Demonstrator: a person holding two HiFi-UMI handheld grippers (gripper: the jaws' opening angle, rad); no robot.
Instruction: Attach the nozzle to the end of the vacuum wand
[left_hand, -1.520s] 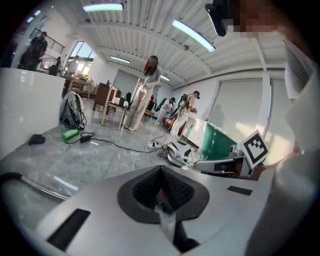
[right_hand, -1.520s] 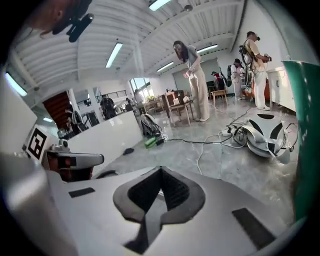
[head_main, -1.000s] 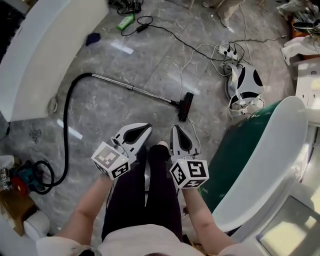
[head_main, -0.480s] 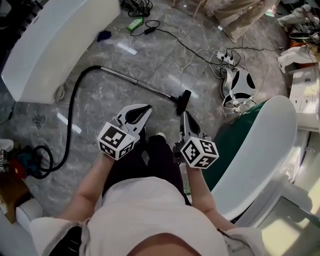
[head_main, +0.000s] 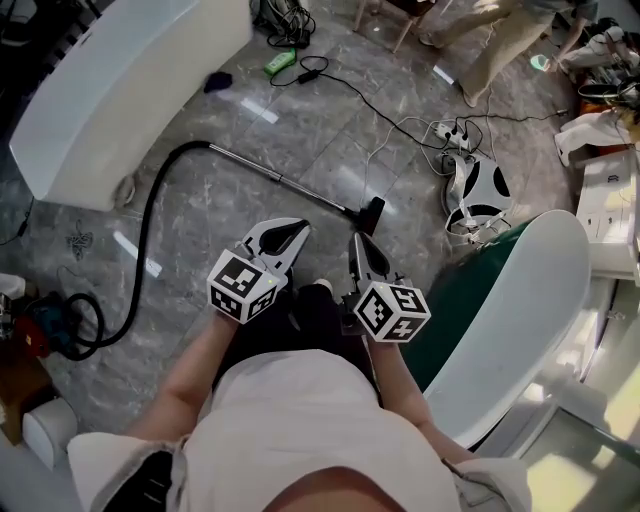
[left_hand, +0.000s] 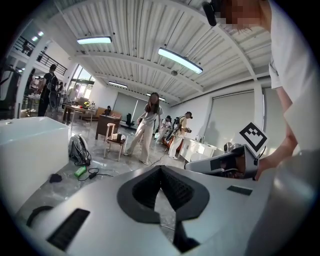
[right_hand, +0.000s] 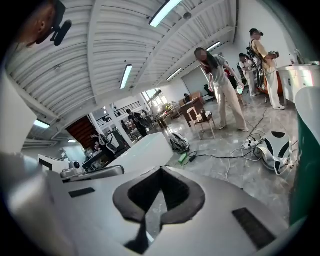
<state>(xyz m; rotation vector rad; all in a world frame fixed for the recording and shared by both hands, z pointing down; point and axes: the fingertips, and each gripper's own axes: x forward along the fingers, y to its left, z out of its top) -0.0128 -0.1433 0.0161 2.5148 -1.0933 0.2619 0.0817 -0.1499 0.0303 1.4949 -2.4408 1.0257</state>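
A silver vacuum wand (head_main: 280, 178) lies on the grey marble floor, with a black hose (head_main: 140, 240) running from its far end. A black nozzle (head_main: 372, 214) sits against the wand's near end. My left gripper (head_main: 298, 230) and right gripper (head_main: 355, 242) hang side by side above the person's legs, just short of the nozzle in the picture and well above the floor. Both are shut with nothing between the jaws. In the left gripper view the left gripper (left_hand: 161, 170) points out into the room; the right gripper (right_hand: 159, 172) does likewise.
A large white tub (head_main: 120, 90) stands at the upper left and a white and green curved shell (head_main: 520, 300) at the right. A white and black device (head_main: 478, 188), a power strip (head_main: 452, 130), cables and a green bottle (head_main: 280, 62) lie on the floor. People stand further back.
Both grippers have risen, staying shut and empty. The head camera has lifted too, so more of the person's shirt shows. The wand and nozzle lie where they were.
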